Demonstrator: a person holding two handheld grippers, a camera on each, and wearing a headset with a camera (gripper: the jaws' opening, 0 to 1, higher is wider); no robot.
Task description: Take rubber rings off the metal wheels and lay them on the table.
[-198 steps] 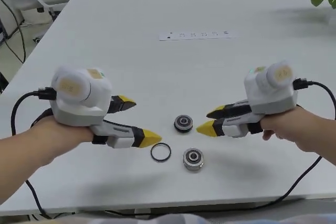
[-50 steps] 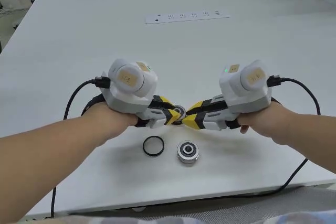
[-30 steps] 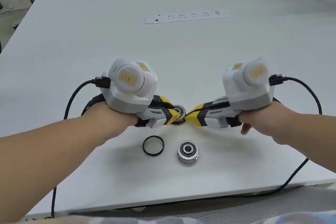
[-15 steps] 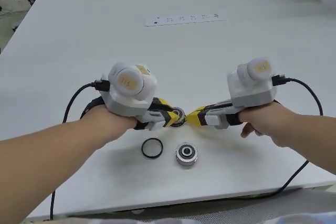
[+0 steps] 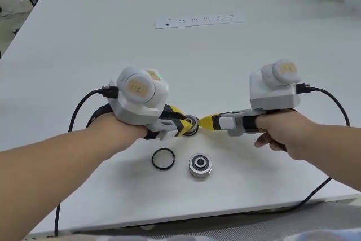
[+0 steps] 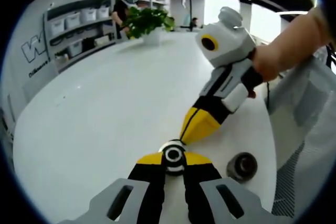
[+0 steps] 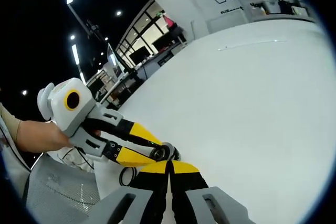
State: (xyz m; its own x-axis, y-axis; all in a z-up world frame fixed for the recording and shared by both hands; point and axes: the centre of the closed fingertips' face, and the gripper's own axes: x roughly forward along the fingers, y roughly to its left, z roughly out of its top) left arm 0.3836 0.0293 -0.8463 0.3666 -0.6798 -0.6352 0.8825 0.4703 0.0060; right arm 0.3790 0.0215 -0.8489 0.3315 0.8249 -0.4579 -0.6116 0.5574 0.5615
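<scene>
My left gripper point(image 5: 185, 126) is shut on a small metal wheel point(image 5: 192, 123) and holds it just above the white table point(image 5: 237, 55). In the left gripper view the wheel point(image 6: 173, 154) sits between the yellow tips. My right gripper point(image 5: 204, 121) comes in from the right, its jaws pressed together at the wheel's rim point(image 7: 163, 152), pinching the black rubber ring there. A loose rubber ring point(image 5: 163, 159) lies flat on the table below the left gripper. Beside it stands a second wheel point(image 5: 200, 164), also seen as point(image 6: 242, 166).
A white power strip point(image 5: 199, 20) lies farther back on the table. Cables trail from both grippers toward the near table edge. A green plant point(image 6: 147, 20) stands at the far right corner.
The right gripper has rolled, so its camera box now stands higher, and its tips stay at the wheel. The left gripper and the wheel have barely moved.
</scene>
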